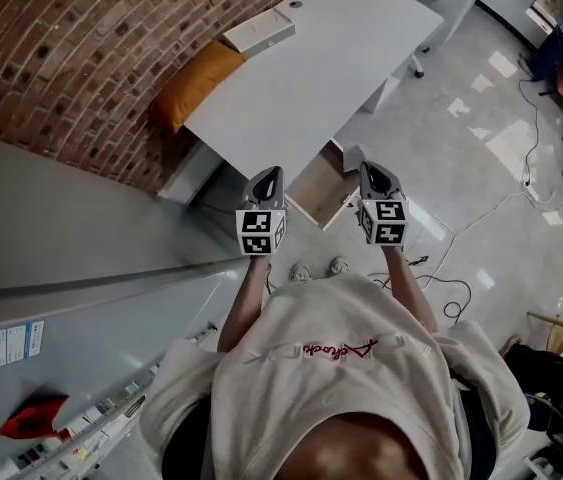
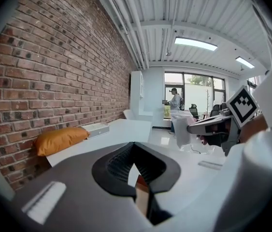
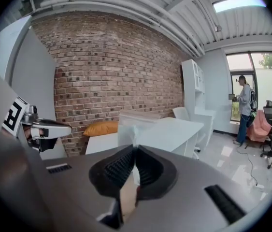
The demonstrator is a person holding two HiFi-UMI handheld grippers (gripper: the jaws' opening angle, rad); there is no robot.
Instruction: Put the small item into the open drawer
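Observation:
My right gripper (image 1: 369, 167) is shut on a clear plastic bag (image 3: 128, 126), which stands up from its closed jaws (image 3: 135, 148). From the left gripper view the same bag (image 2: 182, 129) hangs at the right gripper's tip (image 2: 191, 128). The left gripper (image 1: 273, 172) is shut with nothing in it (image 2: 134, 144). Both are held side by side in the air, just short of the open wooden drawer (image 1: 321, 186) under the near end of the white desk (image 1: 311, 78).
An orange cushion (image 1: 196, 83) and a flat white box (image 1: 259, 30) lie on the desk by the brick wall (image 1: 71, 48). A grey partition (image 1: 71, 218) stands at the left. Cables (image 1: 461, 268) trail over the floor. A person (image 3: 245, 108) stands far off by the window.

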